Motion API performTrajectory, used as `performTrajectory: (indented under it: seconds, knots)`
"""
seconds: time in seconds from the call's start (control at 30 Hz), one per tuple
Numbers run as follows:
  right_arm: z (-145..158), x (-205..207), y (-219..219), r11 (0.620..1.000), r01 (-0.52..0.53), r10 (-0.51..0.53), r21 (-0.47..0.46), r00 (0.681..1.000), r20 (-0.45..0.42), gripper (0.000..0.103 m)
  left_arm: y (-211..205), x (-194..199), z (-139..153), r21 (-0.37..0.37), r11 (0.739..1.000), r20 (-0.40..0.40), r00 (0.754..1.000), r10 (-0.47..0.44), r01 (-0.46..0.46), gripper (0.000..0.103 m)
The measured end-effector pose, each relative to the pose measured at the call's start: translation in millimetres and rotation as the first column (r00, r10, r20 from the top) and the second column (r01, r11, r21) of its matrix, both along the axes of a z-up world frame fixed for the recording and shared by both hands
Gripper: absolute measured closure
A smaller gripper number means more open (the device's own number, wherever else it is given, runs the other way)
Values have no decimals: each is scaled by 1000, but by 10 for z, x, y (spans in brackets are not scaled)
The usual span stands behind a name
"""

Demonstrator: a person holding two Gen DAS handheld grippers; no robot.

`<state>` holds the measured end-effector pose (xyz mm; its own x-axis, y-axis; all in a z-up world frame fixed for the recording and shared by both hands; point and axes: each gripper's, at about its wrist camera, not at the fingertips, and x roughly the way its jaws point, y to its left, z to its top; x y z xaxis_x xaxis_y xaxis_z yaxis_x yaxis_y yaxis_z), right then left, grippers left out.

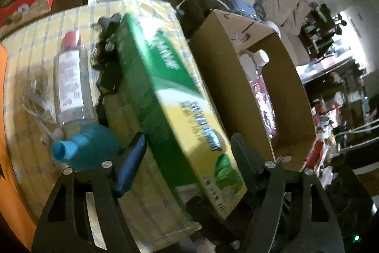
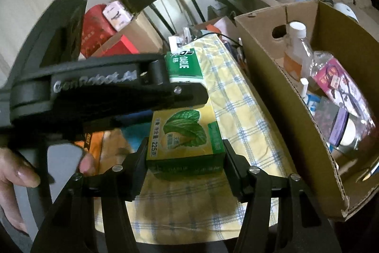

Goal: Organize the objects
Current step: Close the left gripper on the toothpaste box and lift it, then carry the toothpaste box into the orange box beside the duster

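A long green and yellow toothpaste box [image 1: 170, 96] lies on the yellow checked tablecloth [image 1: 30, 58]. My right gripper [image 2: 184, 148] is shut on its leaf-printed end [image 2: 184, 134], one pad on each side. My left gripper [image 1: 189, 141] straddles the box further along. Its fingers [image 1: 135, 158] stand close on both sides, with a thin dark gap at the right one, so it is open. In the right wrist view a left finger [image 2: 184, 91] crosses over the box. A person's hand [image 2: 19, 172] holds that gripper.
An open cardboard box [image 2: 272, 68] stands to the right of the table with several bottles [image 2: 296, 49] inside. On the cloth left of the toothpaste box lie a red-capped bottle [image 1: 71, 77] and a blue bulb-shaped thing [image 1: 90, 148]. Red boxes [image 2: 99, 32] stand behind.
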<state>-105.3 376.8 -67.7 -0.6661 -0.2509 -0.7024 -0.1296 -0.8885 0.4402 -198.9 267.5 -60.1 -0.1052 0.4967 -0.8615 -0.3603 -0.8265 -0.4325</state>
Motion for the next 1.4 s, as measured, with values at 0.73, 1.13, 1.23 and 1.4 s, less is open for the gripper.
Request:
performTrajectory:
  seconds: [0.73, 1.13, 1.23, 1.4]
  knots:
    - [362, 154, -202, 999, -26, 28, 24, 997, -70, 44, -314, 82, 318, 189, 980, 16, 998, 55, -57, 42]
    - [680, 111, -903, 984, -174, 178, 45, 977, -117, 44, -1191, 140, 709, 190, 970, -78, 982, 170, -153, 42]
    - [658, 94, -1153, 973, -226, 230, 45, 966, -119, 44, -1499, 124, 712, 185, 963, -82, 973, 214, -196, 42]
    - [551, 55, -1627, 948, -317, 319, 40, 942, -106, 44, -1999, 138, 632, 159, 949, -86, 954, 287, -271, 42]
